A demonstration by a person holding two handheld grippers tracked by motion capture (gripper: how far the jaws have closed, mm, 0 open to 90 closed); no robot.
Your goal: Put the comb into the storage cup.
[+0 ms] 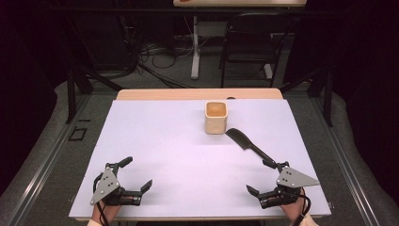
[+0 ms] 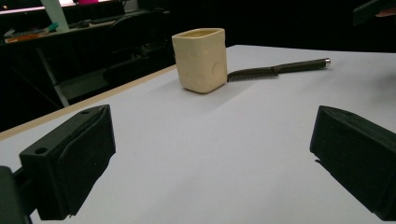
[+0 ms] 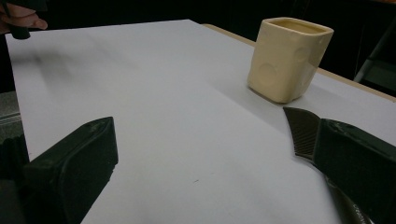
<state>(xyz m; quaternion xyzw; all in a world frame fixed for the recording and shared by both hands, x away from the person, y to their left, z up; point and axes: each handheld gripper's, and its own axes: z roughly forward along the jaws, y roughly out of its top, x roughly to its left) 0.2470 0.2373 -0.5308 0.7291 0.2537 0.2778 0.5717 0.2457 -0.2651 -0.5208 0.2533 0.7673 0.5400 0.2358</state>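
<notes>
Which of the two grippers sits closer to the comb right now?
The right gripper: the comb lies with its handle end right beside that gripper's outer jaw, while the left gripper rests across the table, well apart from it.

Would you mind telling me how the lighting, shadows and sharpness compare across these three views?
High view: the white table top is brightly lit, the surroundings dark, the cup casts a soft shadow. Left gripper view: cup and comb fairly sharp, near jaws soft. Right gripper view: a blurred smear of shadow at the top left; the comb is partly hidden behind one jaw.
</notes>
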